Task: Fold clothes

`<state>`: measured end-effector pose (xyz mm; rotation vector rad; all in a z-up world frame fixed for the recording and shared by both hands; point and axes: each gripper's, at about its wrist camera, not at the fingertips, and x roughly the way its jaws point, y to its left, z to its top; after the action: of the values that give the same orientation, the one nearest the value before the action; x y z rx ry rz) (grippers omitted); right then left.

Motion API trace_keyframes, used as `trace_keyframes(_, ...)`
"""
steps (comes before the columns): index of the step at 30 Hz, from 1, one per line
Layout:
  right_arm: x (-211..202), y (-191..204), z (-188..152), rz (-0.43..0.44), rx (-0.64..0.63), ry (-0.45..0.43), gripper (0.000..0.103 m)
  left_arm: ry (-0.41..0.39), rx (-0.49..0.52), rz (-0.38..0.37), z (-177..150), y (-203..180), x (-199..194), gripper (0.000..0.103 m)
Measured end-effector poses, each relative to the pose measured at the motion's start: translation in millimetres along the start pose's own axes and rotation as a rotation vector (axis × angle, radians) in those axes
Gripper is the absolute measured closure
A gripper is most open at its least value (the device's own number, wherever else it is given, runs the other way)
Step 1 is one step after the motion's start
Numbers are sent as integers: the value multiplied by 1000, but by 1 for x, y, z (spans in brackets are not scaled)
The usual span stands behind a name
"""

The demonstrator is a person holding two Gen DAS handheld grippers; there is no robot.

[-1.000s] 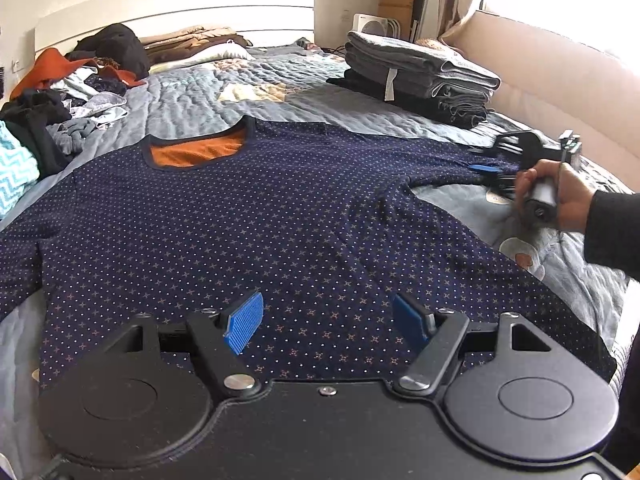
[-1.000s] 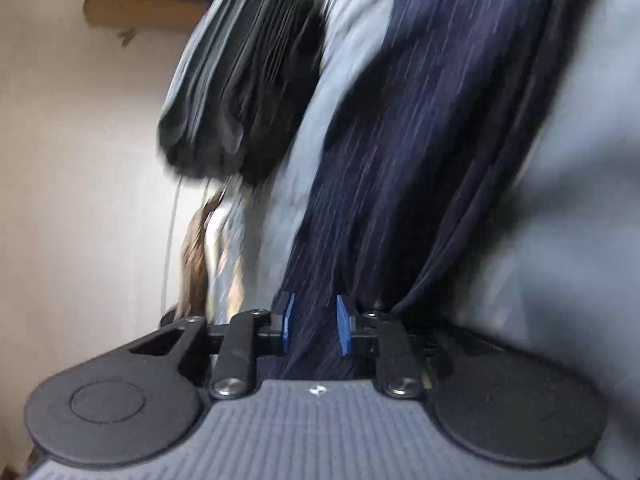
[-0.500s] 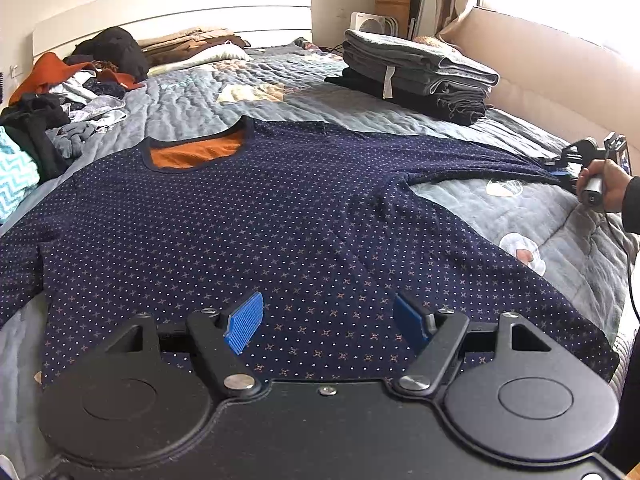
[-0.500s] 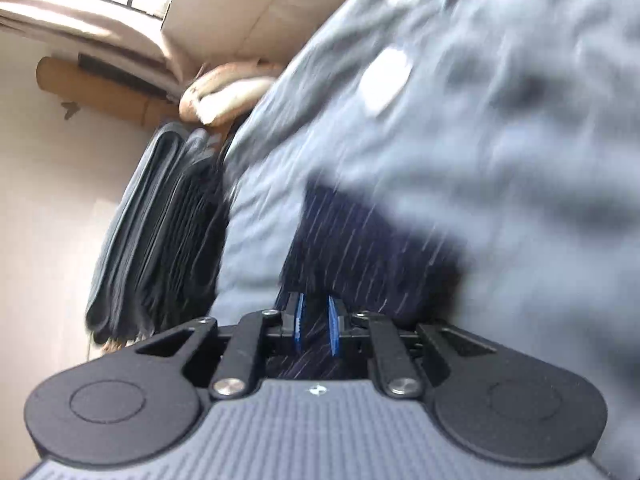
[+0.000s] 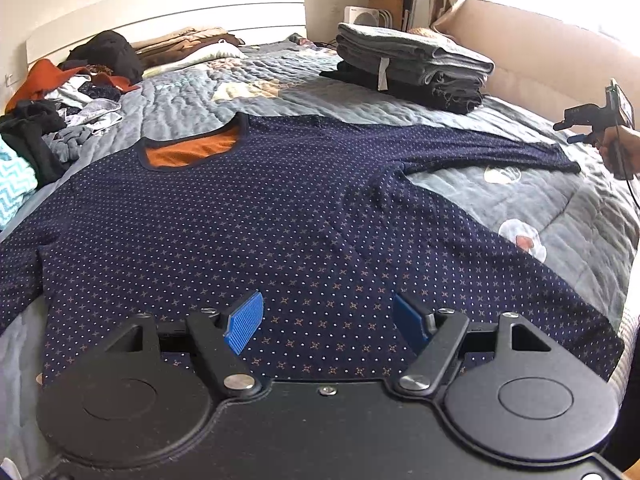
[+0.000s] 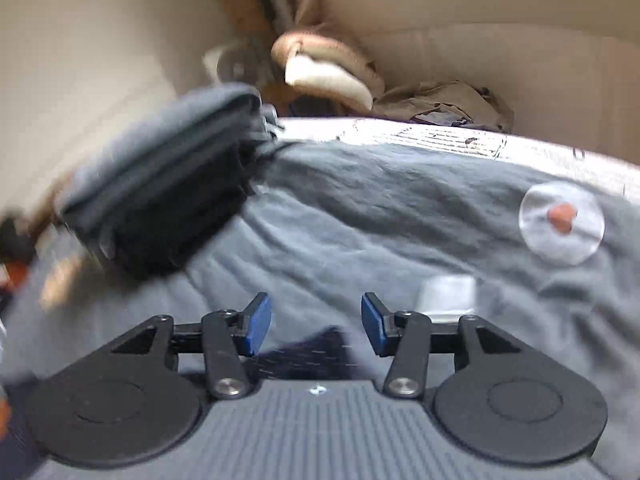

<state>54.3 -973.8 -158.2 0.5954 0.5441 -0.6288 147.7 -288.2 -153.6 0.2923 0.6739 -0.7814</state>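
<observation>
A: In the left wrist view, what does the room give us?

B: A bed under a grey quilt (image 5: 280,92), white headboard behind, a padded beige wall on the right. The navy dotted shirt (image 5: 256,220) lies flat and spread, one sleeve (image 5: 492,152) stretched out rightward. A folded stack (image 5: 412,66) sits beyond it, loose clothes (image 5: 60,120) heaped at left. Bare quilt stays free right of the sleeve.

A: And the tongs?

B: The left gripper (image 5: 326,322) hovers wide open over the hem, empty. The right gripper (image 5: 576,130) is off the sleeve's cuff.

A: The right wrist view?

B: Blurred quilt, mattress edge, the stack (image 6: 160,200). The right gripper (image 6: 316,324) has just been opening; the pads stand apart, the cuff (image 6: 308,354) lying below them, unpinched. No readable writing anywhere.
</observation>
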Motion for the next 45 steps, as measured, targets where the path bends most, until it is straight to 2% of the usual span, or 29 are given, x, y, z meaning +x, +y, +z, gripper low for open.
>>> trace_keyframes(3,9,-2,-2,47,-40,69,54,13,14,2,-2,-4,3,32)
trace_keyframes(6,18,5,-11,18,-110,130,57,21,25,3,-3,-6,5,32)
trace_keyframes(8,22,7,-16,22,-121,146,71,26,30,5,-5,-7,6,32)
trace_keyframes(9,23,8,-17,18,-120,143,92,29,32,8,-5,-7,6,32)
trace_keyframes(12,21,8,-13,16,-85,112,96,37,34,12,-6,-8,8,32)
trace_keyframes(16,7,7,1,12,-22,-22,97,39,35,15,-6,-6,8,32)
trace_keyframes(19,-2,14,7,6,-42,-125,97,38,33,16,-6,-6,8,32)
trace_keyframes(25,30,17,-4,-93,-96,-24,93,42,44,9,-6,-10,8,32)
trace_keyframes(27,24,12,-3,-93,-53,-52,93,42,44,9,-6,-8,8,32)
trace_keyframes(30,6,5,5,-117,-5,-125,87,34,40,5,-5,-8,6,32)
trace_keyframes(33,-16,7,15,1,62,-172,83,21,42,-6,-3,-9,3,32)
trace_keyframes(34,-20,13,15,71,71,-161,81,18,46,-9,-3,-10,2,32)
trace_keyframes(36,-15,36,7,202,33,-41,75,18,51,-10,-3,-12,1,32)
trace_keyframes(40,5,70,-32,192,-83,183,74,12,45,-11,-2,-10,-1,32)
trace_keyframes(43,0,36,-44,171,104,148,74,3,39,-10,-1,-9,-3,32)
trace_keyframes(45,-7,14,-48,145,177,127,74,-7,42,-15,0,-9,-5,32)
